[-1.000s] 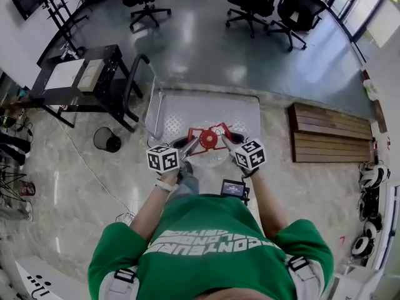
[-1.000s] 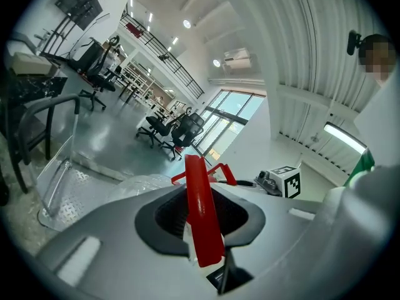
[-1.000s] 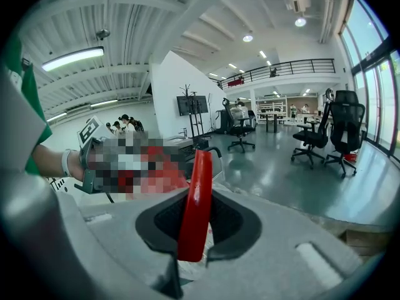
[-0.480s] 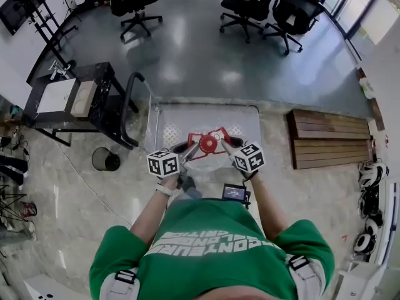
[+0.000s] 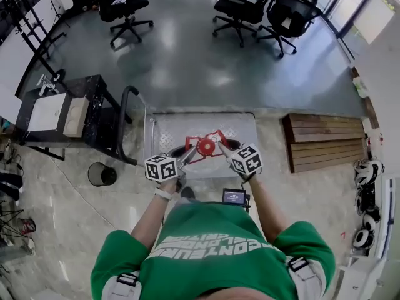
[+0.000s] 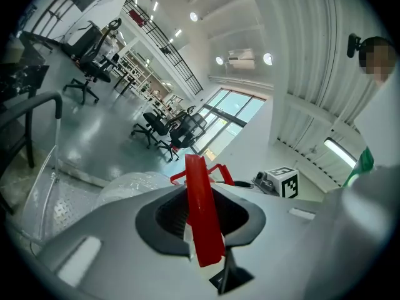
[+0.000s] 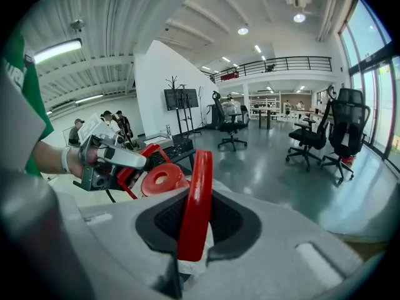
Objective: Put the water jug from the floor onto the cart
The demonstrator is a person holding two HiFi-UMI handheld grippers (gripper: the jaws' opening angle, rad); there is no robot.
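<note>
The water jug [image 5: 209, 162] is clear, with a red cap [image 5: 206, 145] and a red handle frame. It hangs between my two grippers above the near part of the cart's metal deck [image 5: 240, 124]. My left gripper [image 5: 186, 155] is shut on the left arm of the red handle [image 6: 201, 211]; the clear jug body [image 6: 134, 183] shows past it. My right gripper [image 5: 222, 147] is shut on the right arm of the handle [image 7: 195, 208]. In the right gripper view the red cap [image 7: 164, 179] and the left gripper [image 7: 103, 161] lie just beyond. Whether the jug's base touches the deck is hidden.
The cart's black push bar [image 5: 128, 114] rises at its left side. A black desk [image 5: 56, 114] and a round bin [image 5: 100, 174] stand left of it. A wooden pallet [image 5: 325, 142] lies to the right. Office chairs [image 5: 240, 8] stand on the far grey floor.
Both grippers and the jug have been carried forward with the person; the desk, bin and cart have shifted in view. Both grips on the red handle look unchanged.
</note>
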